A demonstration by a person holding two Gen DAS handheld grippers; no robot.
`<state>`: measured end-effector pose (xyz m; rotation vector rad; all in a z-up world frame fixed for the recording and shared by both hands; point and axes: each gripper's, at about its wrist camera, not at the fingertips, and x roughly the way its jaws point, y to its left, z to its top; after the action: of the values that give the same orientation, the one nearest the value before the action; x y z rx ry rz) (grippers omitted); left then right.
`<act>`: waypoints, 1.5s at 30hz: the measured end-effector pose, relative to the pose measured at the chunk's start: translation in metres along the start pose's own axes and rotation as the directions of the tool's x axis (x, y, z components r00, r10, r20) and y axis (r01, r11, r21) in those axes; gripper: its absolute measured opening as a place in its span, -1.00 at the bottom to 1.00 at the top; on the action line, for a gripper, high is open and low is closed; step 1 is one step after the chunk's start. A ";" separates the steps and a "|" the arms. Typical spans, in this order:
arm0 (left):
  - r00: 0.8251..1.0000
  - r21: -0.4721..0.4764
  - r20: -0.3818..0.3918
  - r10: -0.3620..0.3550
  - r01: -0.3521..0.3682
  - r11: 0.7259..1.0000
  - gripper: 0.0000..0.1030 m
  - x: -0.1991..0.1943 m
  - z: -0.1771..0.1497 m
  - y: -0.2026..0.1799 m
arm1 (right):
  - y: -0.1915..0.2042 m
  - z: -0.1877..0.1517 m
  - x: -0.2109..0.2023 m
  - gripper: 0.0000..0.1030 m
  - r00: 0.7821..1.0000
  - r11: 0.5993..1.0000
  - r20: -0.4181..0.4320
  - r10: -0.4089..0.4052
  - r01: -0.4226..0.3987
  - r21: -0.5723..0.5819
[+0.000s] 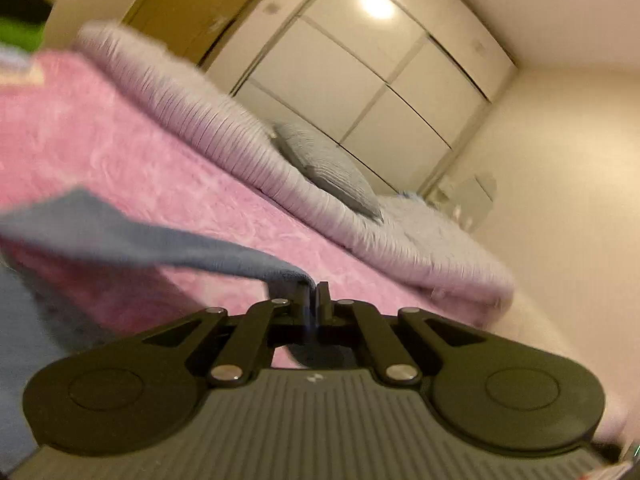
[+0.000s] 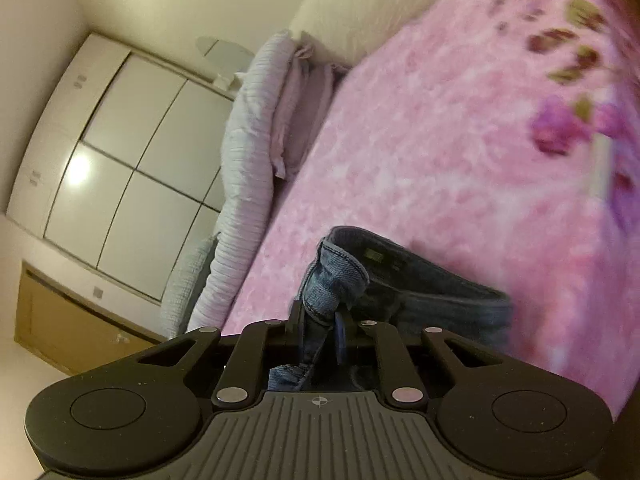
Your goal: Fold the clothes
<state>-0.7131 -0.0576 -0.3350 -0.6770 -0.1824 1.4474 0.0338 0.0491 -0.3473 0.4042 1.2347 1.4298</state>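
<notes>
Gripping blue denim jeans (image 2: 332,284) above fuzzy pink blanket (image 2: 440,160): right gripper (image 2: 320,320) jaws clamped on bunched waistband, left gripper (image 1: 314,290) jaws pinched together on blue fabric edge (image 1: 160,236).

A bed is covered with a fuzzy pink blanket (image 1: 168,168) that carries a dark flower print (image 2: 568,120) toward one end. A ribbed lilac quilt (image 1: 208,108) lies bunched along its far side beside a grey pillow (image 1: 332,168). Behind stands a white wardrobe (image 1: 360,72).
</notes>
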 end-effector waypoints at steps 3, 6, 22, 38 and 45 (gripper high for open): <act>0.982 0.006 -0.155 0.104 -0.104 0.995 -1.00 -0.005 -0.050 0.024 | -0.028 -0.012 -0.003 -0.73 0.992 0.994 -0.056 -0.110 0.110 -0.004; 0.971 -0.022 -0.188 0.150 -0.157 0.987 -1.00 -0.004 -0.078 0.035 | -0.043 -0.020 -0.004 -0.73 0.990 0.992 -0.067 -0.125 0.126 0.003; 0.970 0.095 -0.156 0.187 -0.174 0.980 -1.00 -0.026 -0.089 0.012 | -0.033 -0.038 -0.015 -0.73 0.981 0.974 -0.007 -0.191 0.189 -0.128; 0.952 -0.059 -0.105 0.287 -0.294 0.954 -0.76 -0.078 -0.043 0.060 | 0.054 -0.116 -0.010 0.14 0.981 0.905 0.073 -0.181 0.195 -0.378; 0.938 -0.437 -0.109 0.330 -0.343 0.832 -0.66 -0.052 -0.006 0.143 | 0.073 -0.157 0.058 0.14 0.984 0.931 -0.139 -0.115 0.058 -0.361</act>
<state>-0.8391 -0.1126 -0.4007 -1.1558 -0.4010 1.7533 -0.1475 0.0442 -0.3693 -0.0126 1.0722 1.5928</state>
